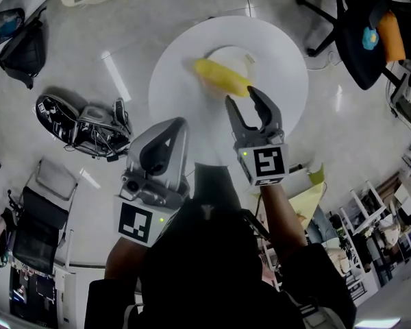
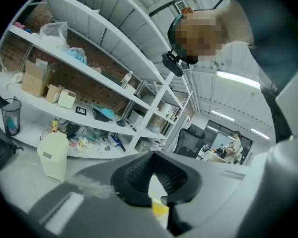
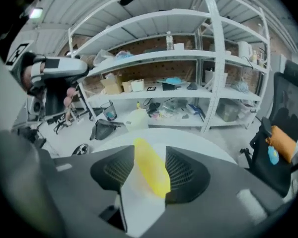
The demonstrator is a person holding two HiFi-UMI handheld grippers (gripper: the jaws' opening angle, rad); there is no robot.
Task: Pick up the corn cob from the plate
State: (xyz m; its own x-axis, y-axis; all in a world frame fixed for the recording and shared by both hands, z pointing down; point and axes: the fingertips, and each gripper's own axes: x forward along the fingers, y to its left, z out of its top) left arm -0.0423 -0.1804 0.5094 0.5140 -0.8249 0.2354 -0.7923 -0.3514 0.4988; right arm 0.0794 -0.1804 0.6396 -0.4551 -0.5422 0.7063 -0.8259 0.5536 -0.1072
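Corn cob could roll off the plate if the right claw, jaws apart just above the plate, closes off-centre.

We see the corn on the plate, which sits near the middle of the round surface. The right gripper hangs at the corn's near end, with the corn in line with the gap between its jaws. The left gripper is to its left, over the surface's near edge. On the floor, a bag lies left of the surface and a chair stands to its right. Shelves stand behind the surface.
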